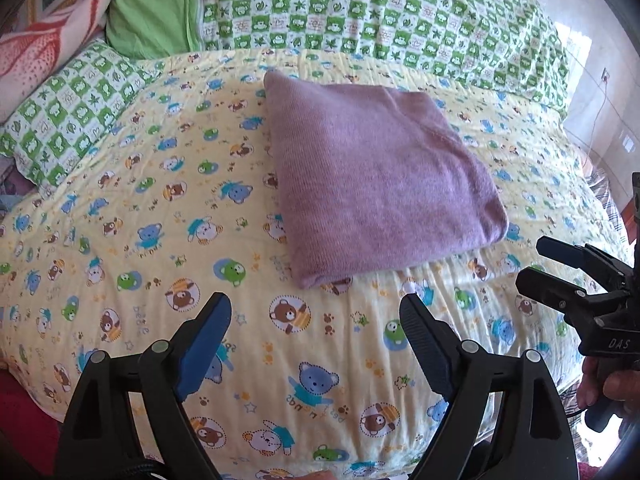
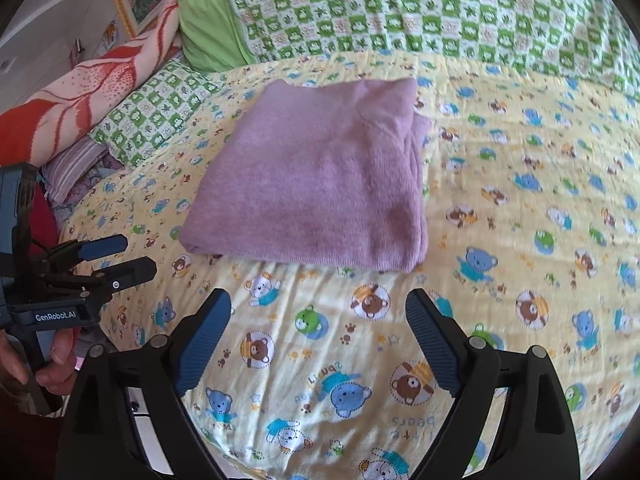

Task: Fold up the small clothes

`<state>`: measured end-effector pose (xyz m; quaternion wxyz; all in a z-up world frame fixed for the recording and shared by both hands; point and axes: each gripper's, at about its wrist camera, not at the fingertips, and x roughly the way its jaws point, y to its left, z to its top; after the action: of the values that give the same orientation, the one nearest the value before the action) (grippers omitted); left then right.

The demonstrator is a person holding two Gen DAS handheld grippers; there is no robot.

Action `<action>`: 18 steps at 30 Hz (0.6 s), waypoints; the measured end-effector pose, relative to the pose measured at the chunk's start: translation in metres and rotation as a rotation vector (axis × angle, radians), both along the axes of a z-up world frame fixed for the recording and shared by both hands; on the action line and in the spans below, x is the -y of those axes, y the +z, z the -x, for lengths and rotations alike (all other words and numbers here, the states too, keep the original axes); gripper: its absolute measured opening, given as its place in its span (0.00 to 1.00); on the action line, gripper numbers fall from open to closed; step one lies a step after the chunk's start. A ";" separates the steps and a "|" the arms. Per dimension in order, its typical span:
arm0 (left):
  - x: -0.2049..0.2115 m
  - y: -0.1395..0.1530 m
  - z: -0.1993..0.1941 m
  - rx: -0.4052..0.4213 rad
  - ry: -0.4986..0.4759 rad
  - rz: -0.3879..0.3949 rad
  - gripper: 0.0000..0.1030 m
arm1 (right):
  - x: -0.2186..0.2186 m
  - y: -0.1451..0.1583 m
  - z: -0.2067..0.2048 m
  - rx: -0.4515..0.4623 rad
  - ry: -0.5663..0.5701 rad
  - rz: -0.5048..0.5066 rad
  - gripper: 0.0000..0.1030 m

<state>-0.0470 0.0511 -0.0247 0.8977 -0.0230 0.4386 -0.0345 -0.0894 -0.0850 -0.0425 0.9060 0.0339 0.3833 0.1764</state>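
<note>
Folded purple garment (image 1: 380,184) flat on the bed (image 1: 160,208), both hand-held grippers (image 1: 316,344) (image 2: 320,344) wide apart, nothing between them.

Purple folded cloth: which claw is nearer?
Too close to call. Left claw hangs open short of the purple folded cloth, off its near corner; right claw hangs open short of its near edge. Neither touches.
</note>
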 end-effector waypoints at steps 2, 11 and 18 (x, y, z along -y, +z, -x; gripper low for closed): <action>0.001 0.001 -0.001 0.013 0.007 -0.008 0.86 | -0.003 0.004 -0.001 0.017 0.010 0.010 0.89; 0.006 -0.007 -0.001 0.033 0.047 -0.046 0.87 | -0.008 0.003 -0.007 0.051 0.021 0.069 0.92; 0.015 -0.009 0.001 0.034 0.035 -0.095 0.87 | -0.008 -0.008 -0.013 0.078 0.001 0.093 0.92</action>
<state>-0.0475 0.0364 -0.0340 0.9057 0.0125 0.4238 0.0018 -0.0765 -0.0770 -0.0502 0.9208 -0.0154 0.3555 0.1600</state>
